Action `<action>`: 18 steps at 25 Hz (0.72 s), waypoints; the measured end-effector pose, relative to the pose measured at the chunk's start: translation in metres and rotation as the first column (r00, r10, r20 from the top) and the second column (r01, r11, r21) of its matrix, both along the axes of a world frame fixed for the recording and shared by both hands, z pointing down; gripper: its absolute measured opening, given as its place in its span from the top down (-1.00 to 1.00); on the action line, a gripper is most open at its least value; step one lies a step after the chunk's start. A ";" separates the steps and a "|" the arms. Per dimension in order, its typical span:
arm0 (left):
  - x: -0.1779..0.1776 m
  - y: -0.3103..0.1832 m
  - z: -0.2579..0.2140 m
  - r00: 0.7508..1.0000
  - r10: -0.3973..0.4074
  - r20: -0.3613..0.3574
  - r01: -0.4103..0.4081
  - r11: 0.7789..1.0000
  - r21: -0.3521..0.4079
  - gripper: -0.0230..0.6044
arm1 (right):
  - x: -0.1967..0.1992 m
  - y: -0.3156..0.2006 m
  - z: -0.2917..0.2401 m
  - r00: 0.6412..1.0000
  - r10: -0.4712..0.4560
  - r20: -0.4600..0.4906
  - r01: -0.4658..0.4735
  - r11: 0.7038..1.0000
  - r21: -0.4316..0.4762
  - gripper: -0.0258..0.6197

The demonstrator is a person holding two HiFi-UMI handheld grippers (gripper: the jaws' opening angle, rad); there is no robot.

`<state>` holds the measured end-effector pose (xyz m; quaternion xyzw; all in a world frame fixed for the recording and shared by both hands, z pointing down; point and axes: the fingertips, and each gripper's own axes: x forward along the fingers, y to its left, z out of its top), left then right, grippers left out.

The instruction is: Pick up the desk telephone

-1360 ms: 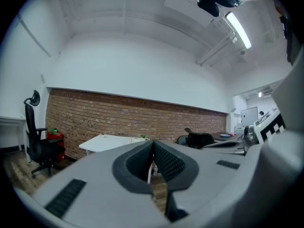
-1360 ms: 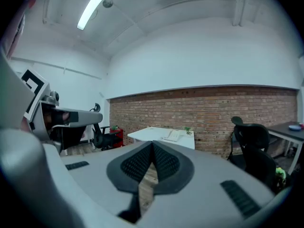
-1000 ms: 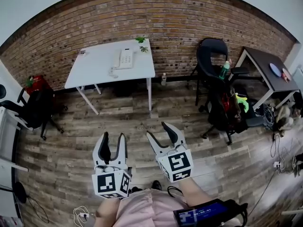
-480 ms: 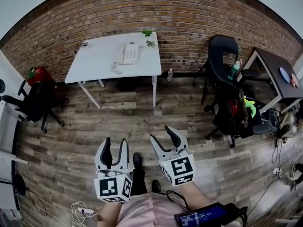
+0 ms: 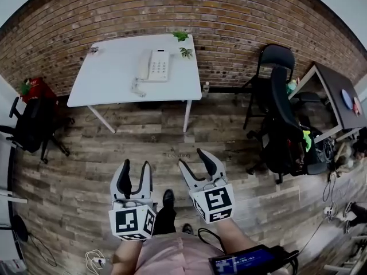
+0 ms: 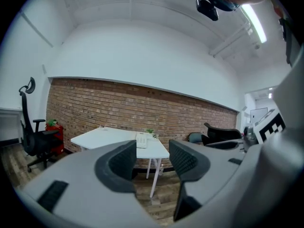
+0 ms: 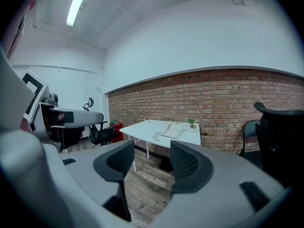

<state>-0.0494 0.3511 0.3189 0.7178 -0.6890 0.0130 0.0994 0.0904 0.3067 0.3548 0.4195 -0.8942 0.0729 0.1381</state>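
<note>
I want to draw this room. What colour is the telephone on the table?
The telephone is white, like its table; the head view shows it best.

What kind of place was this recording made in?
Most likely an office or shared workroom: a white desk with a desk telephone stands against a brick wall, and black wheeled office chairs stand on the wood-plank floor.

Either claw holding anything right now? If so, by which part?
Nothing is held. The left claw and right claw are both open and empty; the desk telephone sits on the white table, well away from both.
</note>
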 end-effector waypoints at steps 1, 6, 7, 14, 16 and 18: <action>-0.007 -0.013 -0.002 1.000 0.004 0.000 -0.004 1.000 0.003 0.22 | -0.007 -0.012 -0.003 1.000 0.003 0.000 -0.003 1.000 0.004 0.17; -0.036 -0.072 -0.021 1.000 0.021 0.005 -0.021 0.999 0.040 0.22 | -0.037 -0.066 -0.024 1.000 0.015 0.009 -0.015 0.999 0.042 0.18; -0.041 -0.081 -0.024 1.000 0.024 0.006 -0.025 0.999 0.048 0.22 | -0.042 -0.075 -0.027 1.000 0.017 0.010 -0.018 0.999 0.051 0.18; -0.065 -0.139 -0.041 0.999 0.053 0.012 -0.054 0.994 0.093 0.22 | -0.064 -0.129 -0.049 0.999 0.045 0.015 -0.047 0.994 0.103 0.19; -0.068 -0.151 -0.040 0.998 0.062 0.012 -0.063 0.994 0.089 0.22 | -0.068 -0.139 -0.049 0.998 0.053 0.015 -0.054 0.993 0.103 0.20; -0.070 -0.159 -0.036 0.997 0.071 0.012 -0.072 0.994 0.078 0.22 | -0.069 -0.148 -0.048 0.998 0.062 0.015 -0.063 0.993 0.101 0.20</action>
